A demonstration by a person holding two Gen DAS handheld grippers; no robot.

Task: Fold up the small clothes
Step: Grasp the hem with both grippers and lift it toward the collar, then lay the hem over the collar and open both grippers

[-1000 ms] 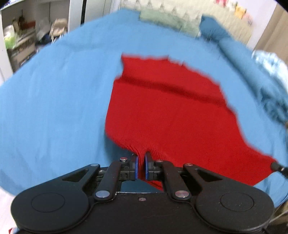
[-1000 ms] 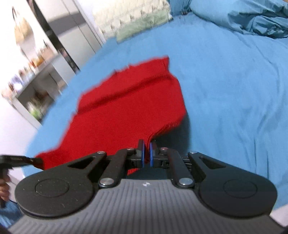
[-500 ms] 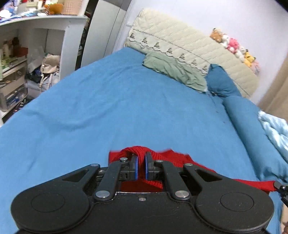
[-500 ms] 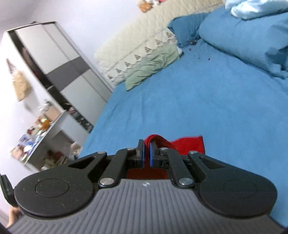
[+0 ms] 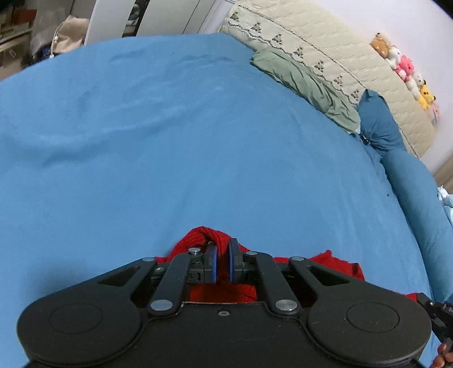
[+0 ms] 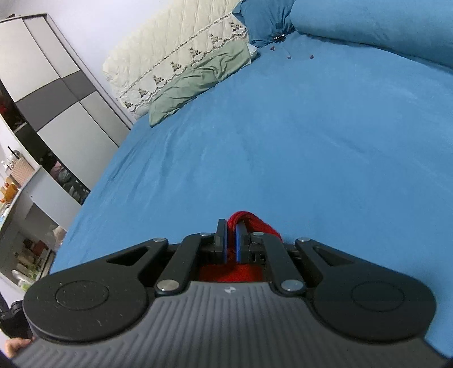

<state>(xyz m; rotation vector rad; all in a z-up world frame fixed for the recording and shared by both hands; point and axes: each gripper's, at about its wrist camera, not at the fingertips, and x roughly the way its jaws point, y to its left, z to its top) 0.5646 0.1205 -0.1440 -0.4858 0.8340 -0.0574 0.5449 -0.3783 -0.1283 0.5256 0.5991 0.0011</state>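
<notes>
A red knitted garment (image 5: 334, 261) is pinched at two spots. My left gripper (image 5: 222, 250) is shut on a bunched edge of it, low over the blue bed sheet (image 5: 198, 141). The rest of the garment hangs under and behind the gripper, mostly hidden. My right gripper (image 6: 231, 230) is shut on another bunched edge of the red garment (image 6: 256, 223), also low over the sheet (image 6: 283, 141). The right gripper's tip shows at the lower right of the left wrist view (image 5: 436, 311).
A green pillow (image 5: 305, 85) and a dark blue pillow (image 5: 379, 124) lie against the cream quilted headboard (image 5: 325, 48). A blue duvet (image 6: 382, 25) lies along the right. A wardrobe (image 6: 56, 93) and cluttered shelves (image 6: 25, 226) stand left of the bed.
Both grippers have carried the held red edge forward over the garment toward the headboard. The spread garment has dropped out of view beneath them and the cameras now face up the bed.
</notes>
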